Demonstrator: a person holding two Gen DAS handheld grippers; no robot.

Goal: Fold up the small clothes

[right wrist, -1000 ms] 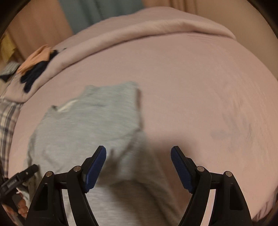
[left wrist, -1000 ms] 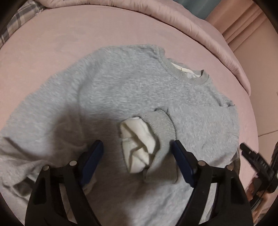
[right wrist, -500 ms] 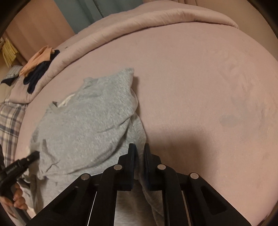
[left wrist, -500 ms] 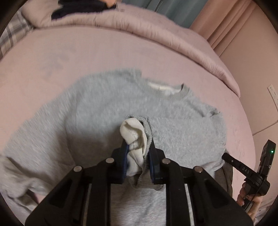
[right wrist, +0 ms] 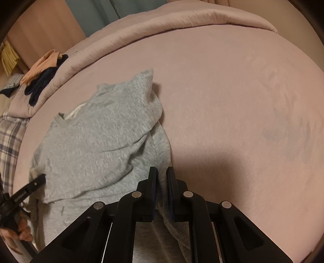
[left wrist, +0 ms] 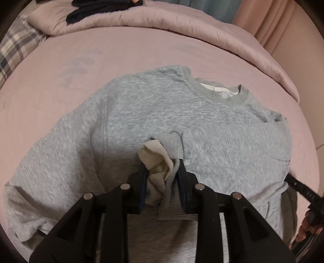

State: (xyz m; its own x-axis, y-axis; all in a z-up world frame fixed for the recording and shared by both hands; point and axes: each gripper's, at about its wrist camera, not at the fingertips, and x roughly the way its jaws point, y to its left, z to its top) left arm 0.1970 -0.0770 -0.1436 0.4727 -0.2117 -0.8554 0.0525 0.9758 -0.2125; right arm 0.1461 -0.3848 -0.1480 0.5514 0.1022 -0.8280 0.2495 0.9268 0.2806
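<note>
A grey sweatshirt [left wrist: 162,113] lies front-up on the pink bed, neck band towards the back. One sleeve is folded across the chest, and its ribbed cuff [left wrist: 176,145] shows a white lining [left wrist: 154,155]. My left gripper [left wrist: 162,172] pinches that cuff and lining; its jaws are opening slightly but the pads still press the fabric. In the right wrist view the sweatshirt [right wrist: 101,137] lies rumpled, and my right gripper [right wrist: 161,172] is shut on its near side edge. Each gripper also appears at the edge of the other's view.
The pink sheet [right wrist: 232,101] stretches wide to the right of the sweatshirt. A rolled pink quilt [left wrist: 182,26] runs along the back with dark clothes [left wrist: 91,8] on it. Plaid fabric [left wrist: 12,50] lies at the far left. A person's hand [right wrist: 22,232] holds the left gripper.
Both grippers went from wide open to closed: the left onto the sleeve cuff, the right onto the sweatshirt's side edge. The fabric beside the right gripper has bunched up.
</note>
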